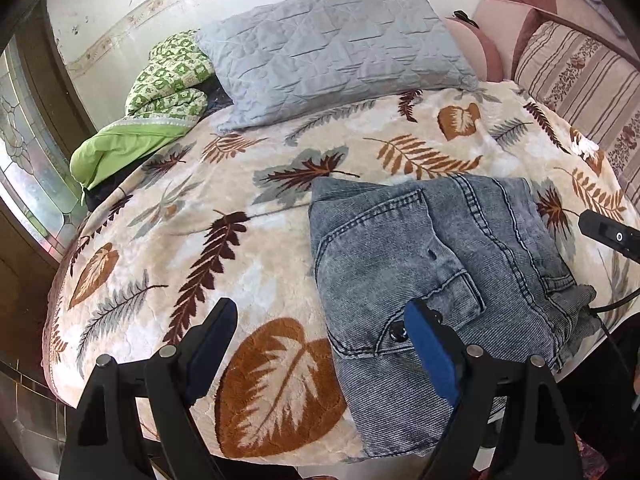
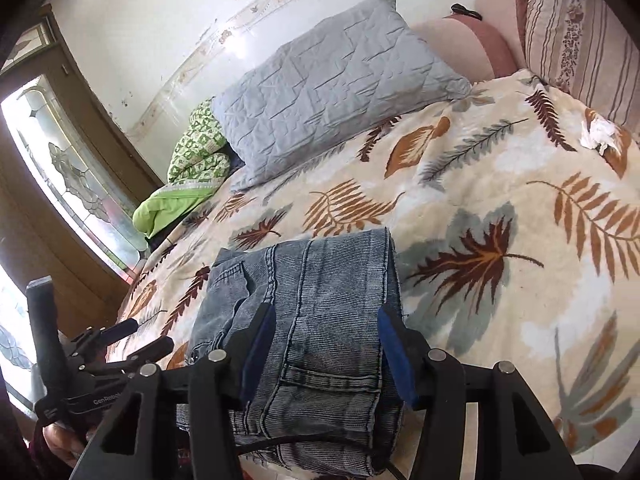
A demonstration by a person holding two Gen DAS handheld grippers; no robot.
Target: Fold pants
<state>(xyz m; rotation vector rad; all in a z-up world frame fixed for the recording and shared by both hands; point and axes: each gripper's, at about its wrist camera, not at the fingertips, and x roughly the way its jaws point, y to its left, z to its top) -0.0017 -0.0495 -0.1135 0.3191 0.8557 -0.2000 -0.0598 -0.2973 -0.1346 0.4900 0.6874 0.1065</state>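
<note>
Bed, leaf-print blanket [image 1: 280, 216]; grey quilted pillow [image 1: 332, 48] at the far side. Pants [image 1: 440, 256]: grey-blue denim, folded into a compact stack at the bed's near edge, long axis running from the near edge toward the pillow. Left gripper [image 1: 320, 340]: fingers spread wide, empty. Right gripper [image 2: 326, 346]: fingers apart, straddling the stack, not pinching.

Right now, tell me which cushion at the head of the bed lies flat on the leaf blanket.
The grey quilted pillow. It lies flat on the leaf blanket; the striped cushion and the pink cushion stand behind the blanket's edge.
</note>
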